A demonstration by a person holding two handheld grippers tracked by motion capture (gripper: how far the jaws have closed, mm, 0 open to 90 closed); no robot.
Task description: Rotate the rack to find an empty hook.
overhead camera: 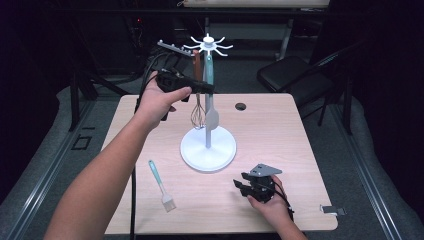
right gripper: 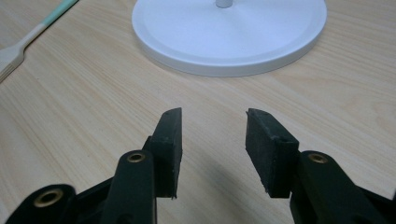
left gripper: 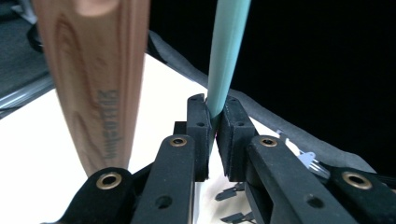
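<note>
Left claw (left gripper: 212, 128) clamped on the teal spatula handle (left gripper: 226, 51); lift straight, clear the hook. Right claw (right gripper: 212, 140) apart, idle.

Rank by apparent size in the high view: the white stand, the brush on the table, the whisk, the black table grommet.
1. White stand
2. Brush and whisk: similar length, unsure, since the hand-held gripper covers part of the whisk
3. Grommet
</note>
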